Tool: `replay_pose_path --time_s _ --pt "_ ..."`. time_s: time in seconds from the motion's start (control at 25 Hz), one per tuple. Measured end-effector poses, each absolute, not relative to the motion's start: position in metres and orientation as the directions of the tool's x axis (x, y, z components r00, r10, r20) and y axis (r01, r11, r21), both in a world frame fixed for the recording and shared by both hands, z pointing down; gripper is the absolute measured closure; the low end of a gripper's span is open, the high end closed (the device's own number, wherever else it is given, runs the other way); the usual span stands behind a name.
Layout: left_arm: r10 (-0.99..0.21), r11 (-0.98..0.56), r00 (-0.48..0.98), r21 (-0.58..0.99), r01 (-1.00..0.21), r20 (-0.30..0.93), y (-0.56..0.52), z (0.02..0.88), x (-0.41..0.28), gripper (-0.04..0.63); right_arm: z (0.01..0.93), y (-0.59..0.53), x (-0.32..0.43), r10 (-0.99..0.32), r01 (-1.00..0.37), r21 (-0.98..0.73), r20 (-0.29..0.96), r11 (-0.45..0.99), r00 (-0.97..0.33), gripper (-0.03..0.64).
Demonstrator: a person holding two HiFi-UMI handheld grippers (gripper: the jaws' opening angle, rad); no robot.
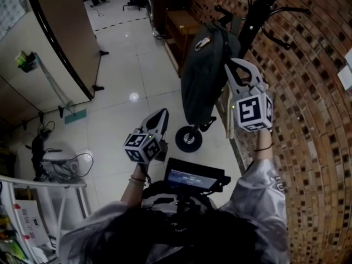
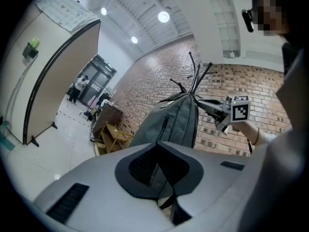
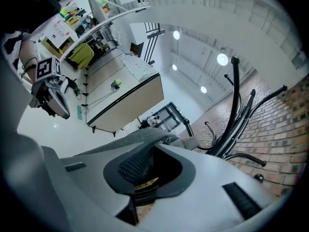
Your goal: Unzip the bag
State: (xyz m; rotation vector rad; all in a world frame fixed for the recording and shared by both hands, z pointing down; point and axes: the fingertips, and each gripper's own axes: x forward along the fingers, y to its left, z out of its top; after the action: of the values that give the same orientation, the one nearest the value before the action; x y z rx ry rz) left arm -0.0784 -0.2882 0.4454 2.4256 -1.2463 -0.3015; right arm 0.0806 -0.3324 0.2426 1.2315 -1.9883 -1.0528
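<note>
Quick count: you've got 1 backpack (image 1: pixel 201 76), 1 black coat rack (image 1: pixel 256 15) that it hangs from, 2 grippers and 1 small black wheel (image 1: pixel 188 139) on the floor right under the bag. The bag sits up against the brick wall (image 1: pixel 313 92), hanging upright. Your right gripper (image 1: pixel 237 64) is raised to the bag's upper right side and points level, with its marker cube facing your head camera. Its jaws look clenched on a fold of the bag's top fabric, which runs straight in between the pads in the right gripper view; I can't make out exactly which bit they've caught. Your left gripper (image 1: pixel 164 113) is held lower and well apart from the bag. It also points level and is aimed at the bag's front, and its jaws are only a sliver apart with nothing in them. As for the bag itself, it's dark grey and slim, with 1 small light tag near the top and 1 vertical front zip (image 2: pixel 164 127) that looks closed. I can't tell about the main zip.
</note>
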Motion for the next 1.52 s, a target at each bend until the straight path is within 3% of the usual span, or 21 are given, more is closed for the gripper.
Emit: replay_pose_path --time_s 0.28,0.6,1.04,1.2,1.32,1.52 --pt "-0.809 -0.526 0.588 0.463 -0.714 -0.013 -0.291 0.448 -0.075 0.586 0.219 -0.330 0.085 -0.895 -0.530 0.821 -0.055 0.212 -0.442 0.597" --pt "-0.816 -0.514 0.579 0.468 -0.719 -0.006 -0.293 0.449 -0.068 0.586 0.220 -0.339 0.087 -0.884 -0.471 0.834 0.042 0.288 -0.466 0.595" --pt "-0.824 -0.500 0.566 0.475 -0.724 -0.005 -0.292 0.451 -0.065 0.586 0.219 -0.349 0.081 -0.887 -0.493 0.819 0.040 0.293 -0.460 0.592" --pt "-0.829 -0.492 0.559 0.475 -0.730 0.000 -0.291 0.452 -0.068 0.586 0.226 -0.345 0.077 -0.863 -0.422 0.840 0.101 0.341 -0.495 0.598" --pt "-0.831 -0.491 0.556 0.477 -0.729 -0.004 -0.292 0.452 -0.071 0.586 0.229 -0.339 0.076 -0.865 -0.372 0.864 0.130 0.339 -0.486 0.600" --pt "-0.821 -0.501 0.571 0.478 -0.721 0.000 -0.288 0.452 -0.062 0.586 0.236 -0.332 0.083 -0.885 -0.402 0.851 0.141 0.338 -0.444 0.600"
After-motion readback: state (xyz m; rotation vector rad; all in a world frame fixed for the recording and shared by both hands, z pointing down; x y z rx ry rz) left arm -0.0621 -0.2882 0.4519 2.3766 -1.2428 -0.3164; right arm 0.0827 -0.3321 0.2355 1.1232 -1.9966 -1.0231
